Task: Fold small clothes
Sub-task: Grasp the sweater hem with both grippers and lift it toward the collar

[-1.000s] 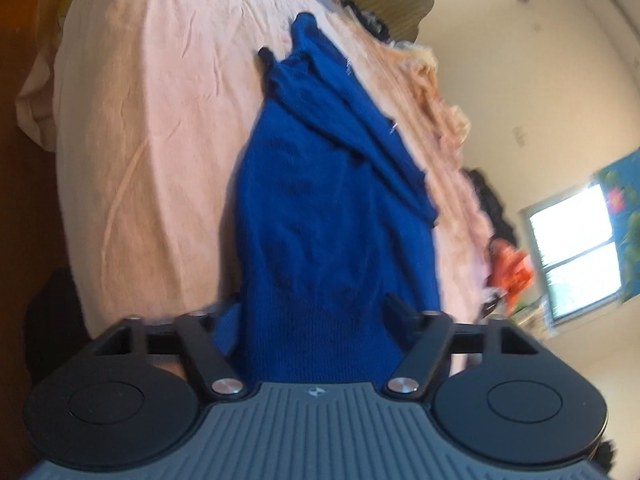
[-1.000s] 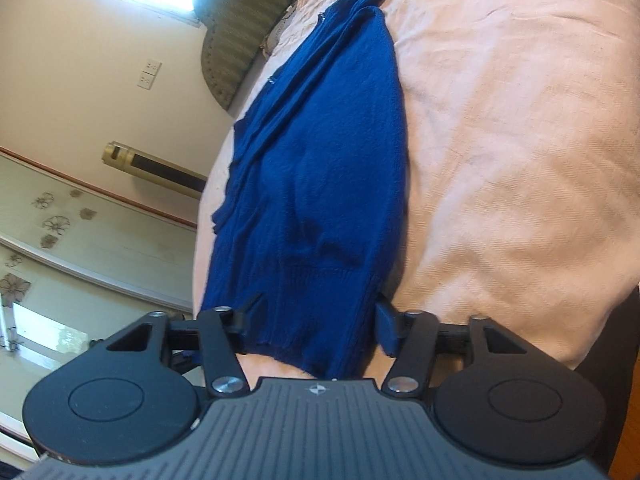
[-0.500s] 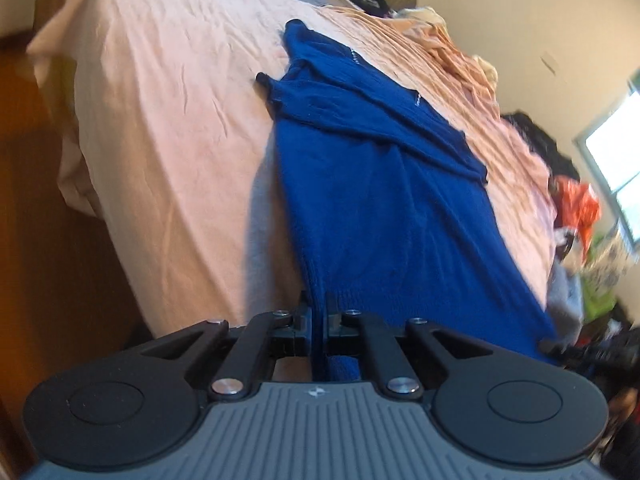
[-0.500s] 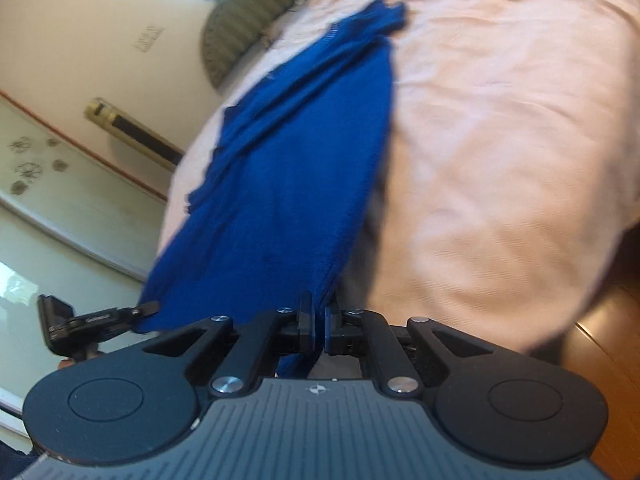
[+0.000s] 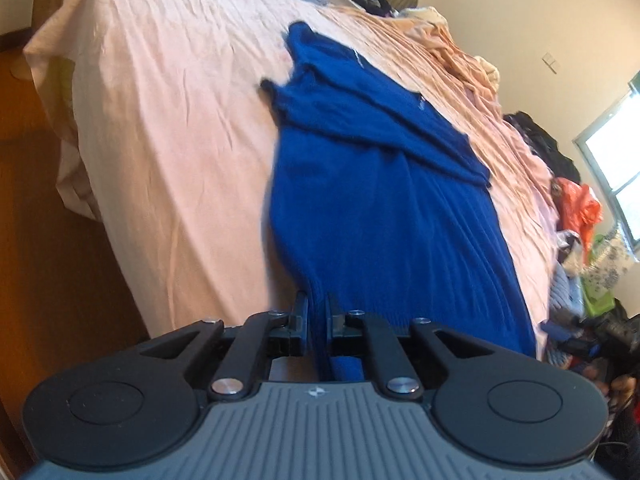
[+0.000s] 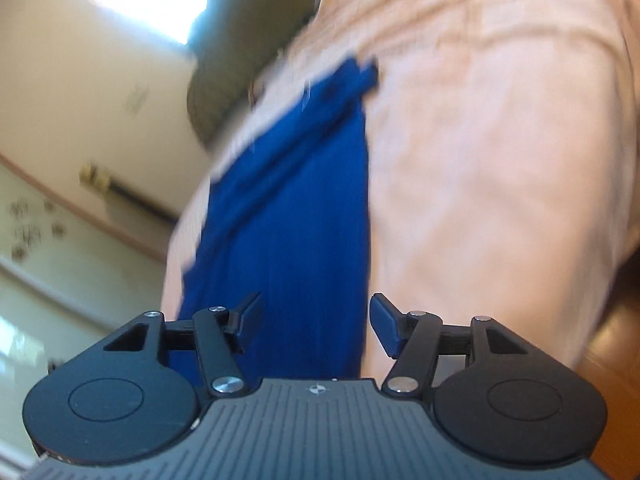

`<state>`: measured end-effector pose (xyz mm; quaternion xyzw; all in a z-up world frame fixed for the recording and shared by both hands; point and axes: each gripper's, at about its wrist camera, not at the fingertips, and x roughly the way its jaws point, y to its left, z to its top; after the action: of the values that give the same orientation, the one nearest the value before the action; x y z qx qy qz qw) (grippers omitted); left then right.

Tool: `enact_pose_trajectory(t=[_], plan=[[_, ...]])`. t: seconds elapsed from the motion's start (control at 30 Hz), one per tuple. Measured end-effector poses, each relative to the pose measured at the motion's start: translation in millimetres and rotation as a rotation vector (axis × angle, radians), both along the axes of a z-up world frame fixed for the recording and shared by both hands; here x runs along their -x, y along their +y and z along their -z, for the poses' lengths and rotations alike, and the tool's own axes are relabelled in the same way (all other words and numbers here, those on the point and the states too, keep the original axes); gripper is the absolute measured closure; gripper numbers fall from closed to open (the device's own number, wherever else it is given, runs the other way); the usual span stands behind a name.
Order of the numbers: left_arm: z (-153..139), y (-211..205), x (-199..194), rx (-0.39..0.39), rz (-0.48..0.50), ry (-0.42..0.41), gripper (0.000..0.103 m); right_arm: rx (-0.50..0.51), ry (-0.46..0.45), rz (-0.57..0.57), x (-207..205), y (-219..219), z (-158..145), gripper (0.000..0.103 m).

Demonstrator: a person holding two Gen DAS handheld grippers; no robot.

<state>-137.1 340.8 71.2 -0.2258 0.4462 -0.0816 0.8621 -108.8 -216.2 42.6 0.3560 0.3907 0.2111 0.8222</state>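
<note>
Left wrist: left gripper (image 5: pixel 318 312) pinching blue sweater (image 5: pixel 384 184) hem; right gripper (image 6: pixel 314 320) spread.

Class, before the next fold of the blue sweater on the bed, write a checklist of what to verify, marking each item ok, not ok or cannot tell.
1. Left gripper shut on the blue sweater hem: ok.
2. Right gripper gripping the hem: not ok, its jaws stand open.
3. Sleeve folded across the body: ok.
4. Sweater lying flat on the bed sheet: cannot tell, the right view is blurred.
5. Bare sheet beside the sweater: ok.
</note>
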Motion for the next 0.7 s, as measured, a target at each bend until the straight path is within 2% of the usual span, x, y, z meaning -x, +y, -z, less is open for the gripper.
enact_pose_trajectory(t=[0.07,0.13,0.17,0.27,0.33,0.37,0.4,0.43,0.47,0.5,0.53,0.63,0.7], plan=[[-0.2,1.8,-19.6,-0.012,-0.004,0.022,0.07,-0.022,0.0,0.031,-28.4,-1.4,0.8,0.043],[1.5,5.0,-37.4,-0.025,-0.036,0.056,0.04,0.019,0.004,0.033,-54.6,7.3,3.3,0.043],[0.6,5.6,-43.6,-0.026,-0.061,0.044,0.031,0.054,0.003,0.027,-66.2,14.2,4.9,0.043],[-0.6,-3.4,-68.1,-0.099,-0.092,0.007,0.029,0.127,0.007,0.007,-98.1,30.5,16.1,0.043],[2.1,-10.5,-85.8,-0.107,-0.07,-0.003,0.029,0.151,0.019,0.013,-115.5,40.0,24.6,0.043],[4.0,-14.0,-93.0,-0.105,-0.064,-0.001,0.03,0.141,0.005,0.012,-118.5,42.7,26.4,0.044],[5.0,-18.1,-98.3,-0.109,-0.057,-0.01,0.03,0.126,0.001,-0.003,-121.0,45.2,27.9,0.068],[5.5,-23.4,-102.1,-0.128,-0.045,-0.032,0.044,0.119,0.013,-0.038,-124.4,50.1,30.4,0.095],[6.8,-28.0,-105.8,-0.163,-0.038,-0.048,0.08,0.138,0.026,-0.055,-126.0,53.8,33.3,0.096],[10.0,-30.9,-109.7,-0.218,-0.052,-0.036,0.092,0.187,0.005,-0.065,-124.2,58.5,31.9,0.097],[11.2,-30.9,-110.5,-0.255,-0.069,-0.041,0.095,0.209,-0.013,-0.066,-121.5,58.2,29.9,0.097],[10.4,-18.6,-107.7,-0.235,-0.07,-0.035,0.099,0.219,-0.016,0.007,-111.1,33.3,26.9,0.098],[11.3,-16.3,-103.7,-0.258,-0.053,-0.054,0.1,0.176,0.007,0.024,-107.9,16.7,36.4,0.099]])
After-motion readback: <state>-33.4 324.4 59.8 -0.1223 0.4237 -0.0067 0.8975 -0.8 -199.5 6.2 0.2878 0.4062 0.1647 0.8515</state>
